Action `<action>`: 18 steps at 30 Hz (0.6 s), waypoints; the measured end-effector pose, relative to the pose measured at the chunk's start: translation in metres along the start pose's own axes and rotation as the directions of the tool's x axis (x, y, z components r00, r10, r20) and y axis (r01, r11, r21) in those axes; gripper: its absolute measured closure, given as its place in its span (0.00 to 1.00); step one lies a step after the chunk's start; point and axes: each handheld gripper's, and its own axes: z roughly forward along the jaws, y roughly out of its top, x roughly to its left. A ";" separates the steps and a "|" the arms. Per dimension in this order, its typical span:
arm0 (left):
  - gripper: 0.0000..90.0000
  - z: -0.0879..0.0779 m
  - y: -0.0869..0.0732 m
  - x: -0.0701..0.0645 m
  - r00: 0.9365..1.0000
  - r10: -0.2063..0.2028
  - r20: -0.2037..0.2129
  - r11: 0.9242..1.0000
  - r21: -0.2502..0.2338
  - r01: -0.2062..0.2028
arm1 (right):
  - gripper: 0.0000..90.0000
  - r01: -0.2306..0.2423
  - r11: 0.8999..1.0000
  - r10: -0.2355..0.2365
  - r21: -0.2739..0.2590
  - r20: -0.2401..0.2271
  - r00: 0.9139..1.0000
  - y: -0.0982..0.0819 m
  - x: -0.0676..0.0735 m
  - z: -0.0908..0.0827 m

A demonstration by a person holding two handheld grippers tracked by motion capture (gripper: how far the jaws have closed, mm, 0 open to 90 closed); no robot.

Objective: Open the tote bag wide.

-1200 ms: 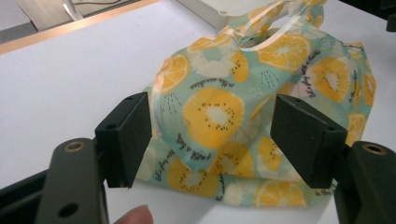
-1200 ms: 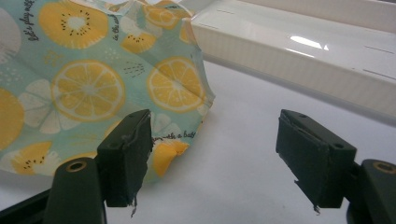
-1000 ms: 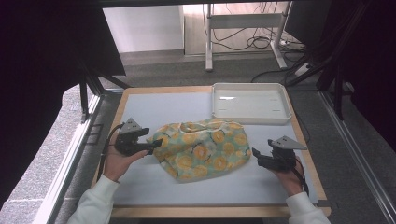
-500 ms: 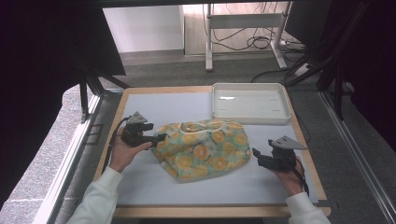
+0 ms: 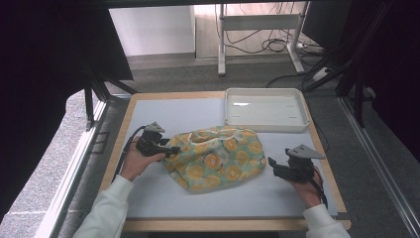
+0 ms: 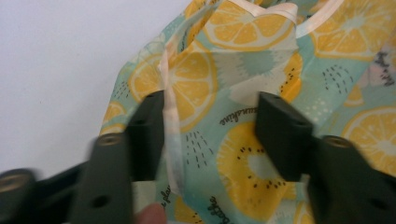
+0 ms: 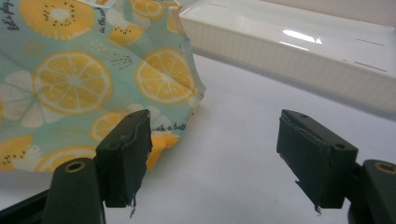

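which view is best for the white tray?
High view: the whole white tray shows from above, rim and floor, at the far right of the table, just beyond the fruit-print cloth. The right gripper view catches one long side at a low angle, cropped by the frame.

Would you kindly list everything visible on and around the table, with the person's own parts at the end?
Fruit-print cloth bag: one, teal with yellow citrus slices, mid-table.
Tray: one, white, far right of the table, beyond the bag.
Table: one, pale grey top with wooden edge.
Cables: several, dark, on the floor beyond.
Left gripper: one, black, at the bag's left end, fingers just been closing, fabric between them.
Right gripper: one, black, open, beside the bag's right edge.
Sleeves: two, white.
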 end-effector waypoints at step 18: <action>1.00 -0.015 -0.002 -0.009 0.999 0.044 0.009 0.996 -0.075 -0.043 | 0.30 -0.009 1.000 0.009 -0.003 0.019 1.000 0.000 -0.002 -0.001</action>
